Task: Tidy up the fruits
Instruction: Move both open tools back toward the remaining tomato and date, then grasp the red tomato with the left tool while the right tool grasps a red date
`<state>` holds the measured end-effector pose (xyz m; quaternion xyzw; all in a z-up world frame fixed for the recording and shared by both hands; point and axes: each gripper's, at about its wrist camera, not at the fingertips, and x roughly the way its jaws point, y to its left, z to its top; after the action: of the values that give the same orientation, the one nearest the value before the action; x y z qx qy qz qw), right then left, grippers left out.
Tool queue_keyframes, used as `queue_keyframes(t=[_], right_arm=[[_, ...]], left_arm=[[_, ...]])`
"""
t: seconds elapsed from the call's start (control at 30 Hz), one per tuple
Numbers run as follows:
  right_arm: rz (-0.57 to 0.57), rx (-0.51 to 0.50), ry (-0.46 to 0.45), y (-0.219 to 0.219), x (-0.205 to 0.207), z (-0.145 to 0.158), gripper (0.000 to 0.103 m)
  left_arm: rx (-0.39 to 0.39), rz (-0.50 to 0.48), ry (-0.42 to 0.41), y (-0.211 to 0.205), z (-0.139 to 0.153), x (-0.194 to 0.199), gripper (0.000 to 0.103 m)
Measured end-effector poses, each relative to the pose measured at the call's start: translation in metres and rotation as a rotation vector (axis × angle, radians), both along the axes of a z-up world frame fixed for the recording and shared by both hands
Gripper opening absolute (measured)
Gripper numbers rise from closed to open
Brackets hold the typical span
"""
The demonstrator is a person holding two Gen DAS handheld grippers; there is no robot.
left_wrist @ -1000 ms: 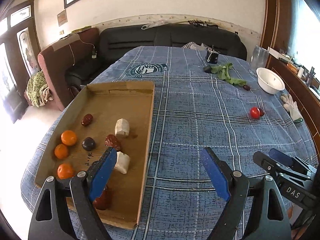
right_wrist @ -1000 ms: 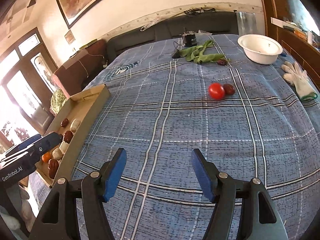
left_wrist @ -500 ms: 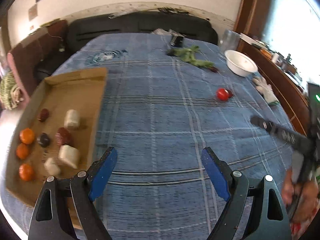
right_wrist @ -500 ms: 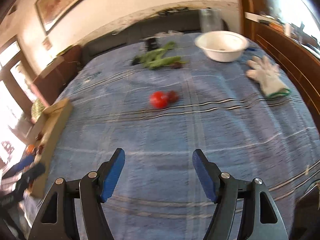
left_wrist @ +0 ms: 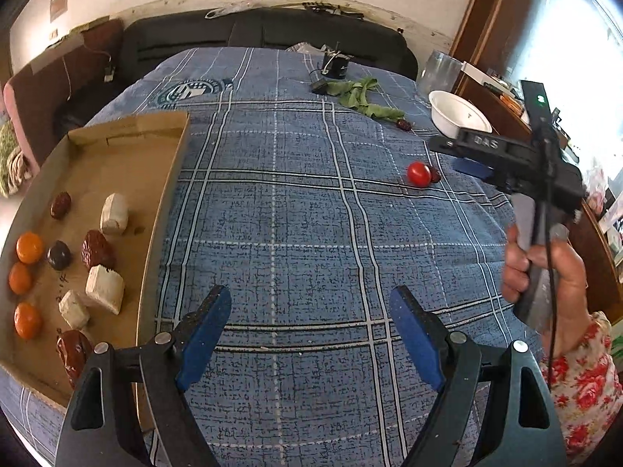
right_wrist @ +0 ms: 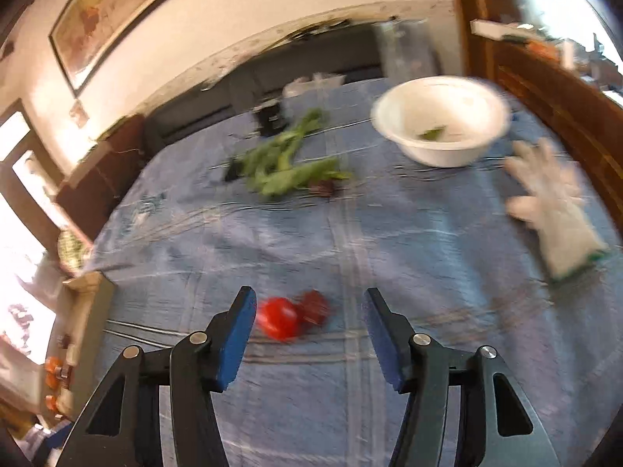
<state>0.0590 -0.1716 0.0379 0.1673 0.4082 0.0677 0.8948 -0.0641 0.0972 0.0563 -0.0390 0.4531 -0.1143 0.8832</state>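
Two grippers over the blue checked cloth on the bench. Left gripper: jaws released, wide apart, nothing between, only cloth. Left of those jaws, a cardboard tray with oranges, dates and pale chunks. Right gripper: jaws released, just been closing, not pressing anything. Just ahead, between the tips, a red tomato touching a dark red date. Farther off, green leaves, white bowl, white glove to the right. View blurred.

Window glare; right view possibly motion-blurred.
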Motion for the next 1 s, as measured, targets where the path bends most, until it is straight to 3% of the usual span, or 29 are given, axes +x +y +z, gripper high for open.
queue_keyframes(t=[0.1, 0.2, 0.33, 0.4, 0.5, 0.6, 0.67, 0.83, 1.0], right_arm=[[0.051, 0.023, 0.031, 0.012, 0.017, -0.01, 0.061], [0.084, -0.029, 0.046, 0.025, 0.021, -0.013, 0.063], [0.26, 0.198, 0.054, 0.024, 0.001, -0.001, 0.063], [0.28, 0.252, 0.013, 0.013, -0.014, 0.009, 0.063], [0.103, 0.113, -0.001, -0.008, -0.023, 0.013, 0.063], [-0.006, -0.02, 0.049, -0.015, -0.02, -0.003, 0.061], [-0.022, -0.041, 0.068, -0.015, -0.016, -0.013, 0.05], [0.016, -0.039, 0.054, 0.006, -0.008, -0.022, 0.05], [0.033, -0.116, 0.048, 0.021, 0.001, -0.031, 0.046]], left_arm=[[-0.003, 0.011, 0.002, 0.003, 0.0, 0.0, 0.083], [-0.011, 0.013, 0.004, 0.005, 0.001, 0.001, 0.083], [-0.022, 0.019, -0.003, 0.009, 0.002, 0.002, 0.083], [-0.035, 0.018, -0.003, 0.01, 0.001, 0.004, 0.083], [-0.06, 0.006, 0.013, 0.007, -0.003, 0.008, 0.083], [-0.072, -0.02, 0.025, 0.0, -0.007, 0.008, 0.083], [-0.056, -0.033, 0.024, -0.005, -0.008, 0.007, 0.083], [-0.032, -0.058, 0.009, -0.017, -0.006, 0.009, 0.082], [-0.008, -0.096, -0.005, -0.033, -0.005, 0.021, 0.058]])
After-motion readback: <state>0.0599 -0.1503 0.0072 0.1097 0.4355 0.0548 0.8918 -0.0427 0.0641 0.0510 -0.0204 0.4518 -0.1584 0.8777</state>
